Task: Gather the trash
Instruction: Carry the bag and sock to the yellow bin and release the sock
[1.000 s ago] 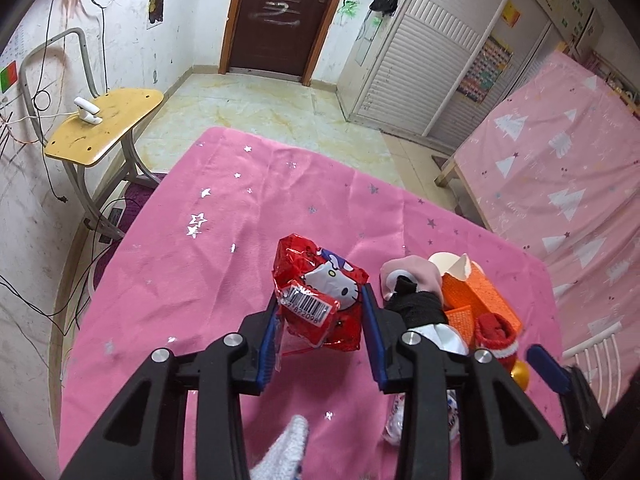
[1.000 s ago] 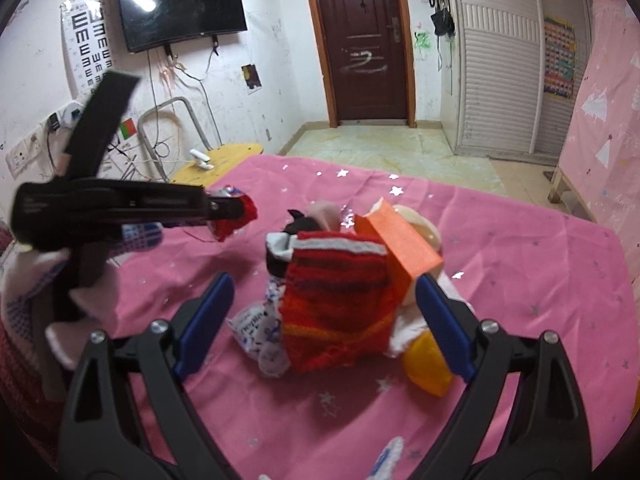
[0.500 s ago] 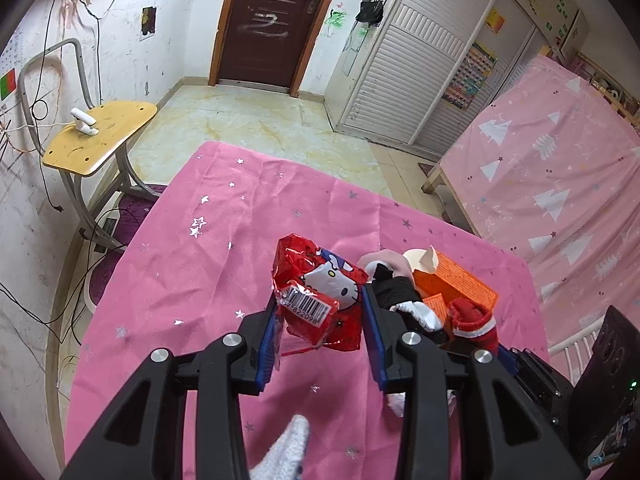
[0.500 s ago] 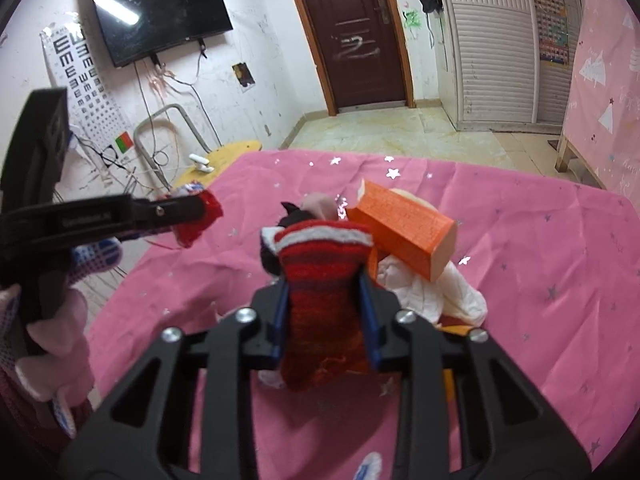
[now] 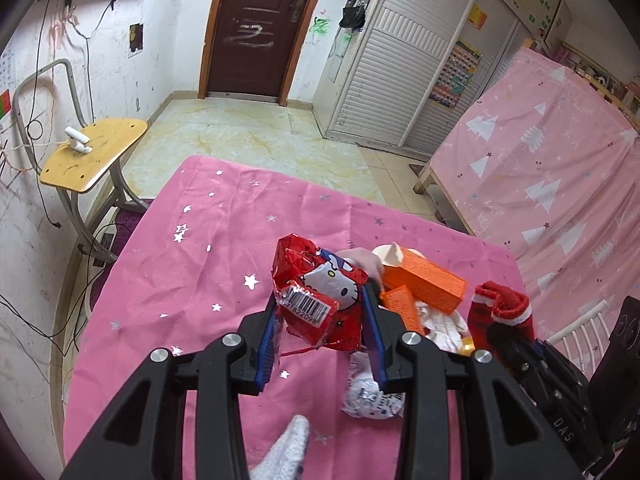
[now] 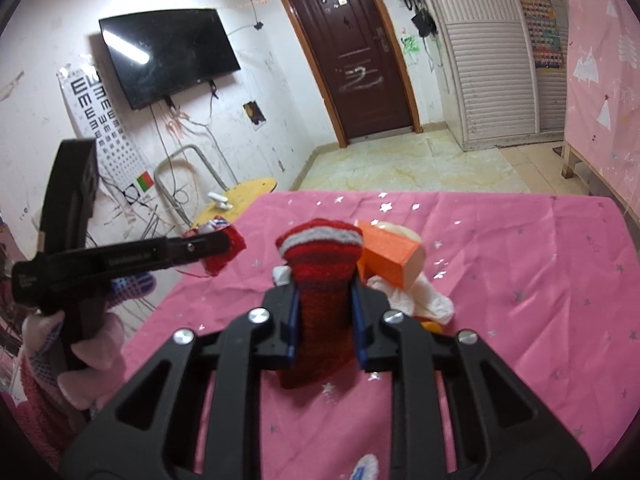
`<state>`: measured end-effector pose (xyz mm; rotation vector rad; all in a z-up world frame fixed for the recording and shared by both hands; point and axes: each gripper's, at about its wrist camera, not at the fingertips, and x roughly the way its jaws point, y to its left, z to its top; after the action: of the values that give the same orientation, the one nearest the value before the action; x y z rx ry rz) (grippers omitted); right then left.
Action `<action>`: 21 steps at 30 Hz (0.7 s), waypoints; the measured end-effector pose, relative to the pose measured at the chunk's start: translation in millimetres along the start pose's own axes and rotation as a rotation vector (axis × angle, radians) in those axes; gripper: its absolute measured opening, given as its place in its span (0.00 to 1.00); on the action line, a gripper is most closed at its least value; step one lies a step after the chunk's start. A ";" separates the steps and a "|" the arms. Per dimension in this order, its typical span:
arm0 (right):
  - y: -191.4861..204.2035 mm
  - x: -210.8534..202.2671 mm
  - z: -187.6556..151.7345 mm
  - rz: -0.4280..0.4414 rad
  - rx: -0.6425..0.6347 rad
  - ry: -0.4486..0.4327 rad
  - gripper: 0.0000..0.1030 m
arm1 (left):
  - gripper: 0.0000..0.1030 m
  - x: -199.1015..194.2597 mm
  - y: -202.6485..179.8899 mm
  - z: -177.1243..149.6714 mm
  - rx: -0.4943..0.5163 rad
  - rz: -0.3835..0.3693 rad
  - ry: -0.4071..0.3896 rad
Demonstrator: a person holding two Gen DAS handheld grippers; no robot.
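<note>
My left gripper [image 5: 322,326] is shut on a red Hello Kitty foil wrapper [image 5: 320,300] with a barcode label and holds it above the pink tablecloth [image 5: 208,248]. My right gripper [image 6: 325,322] is shut on a red striped knit sock [image 6: 322,276] lifted off the table; the sock also shows at the right of the left wrist view [image 5: 502,312]. A trash pile lies behind: an orange box [image 5: 426,282], white crumpled paper [image 5: 442,326] and a white printed wrapper [image 5: 372,394]. The left gripper with the wrapper shows in the right wrist view [image 6: 218,250].
A yellow chair [image 5: 92,152] with a small white object stands left of the table. A pink-covered bed [image 5: 560,184] is on the right. A dark door [image 5: 256,28], a white slatted wardrobe [image 5: 404,68] and a wall TV [image 6: 168,54] lie beyond.
My right gripper closed on the red sock and lifted it away from the pile. My left gripper kept hold of the wrapper and rose a little.
</note>
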<state>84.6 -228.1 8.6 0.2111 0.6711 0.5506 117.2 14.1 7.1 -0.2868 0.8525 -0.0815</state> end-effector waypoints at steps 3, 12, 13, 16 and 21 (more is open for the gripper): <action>-8.5 -9.8 -1.0 -0.011 0.012 -0.019 0.19 | 0.28 -3.5 -11.5 -2.2 0.022 -0.008 -0.002; -45.4 -36.7 -3.1 -0.047 0.075 -0.072 0.19 | 0.29 -10.1 -52.6 -12.4 0.102 -0.036 0.004; -49.5 -40.0 -4.0 -0.053 0.081 -0.078 0.19 | 0.28 -10.2 -57.5 -13.3 0.109 -0.038 0.004; -63.4 -52.2 -6.6 -0.077 0.099 -0.098 0.19 | 0.29 -11.5 -75.0 -17.4 0.138 -0.049 0.008; -88.1 -76.3 -11.4 -0.140 0.122 -0.138 0.19 | 0.29 -14.3 -106.6 -27.1 0.191 -0.086 0.016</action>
<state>64.4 -343.4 8.9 0.3112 0.5805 0.3573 92.0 -91.3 30.7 -0.1432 0.8421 -0.2443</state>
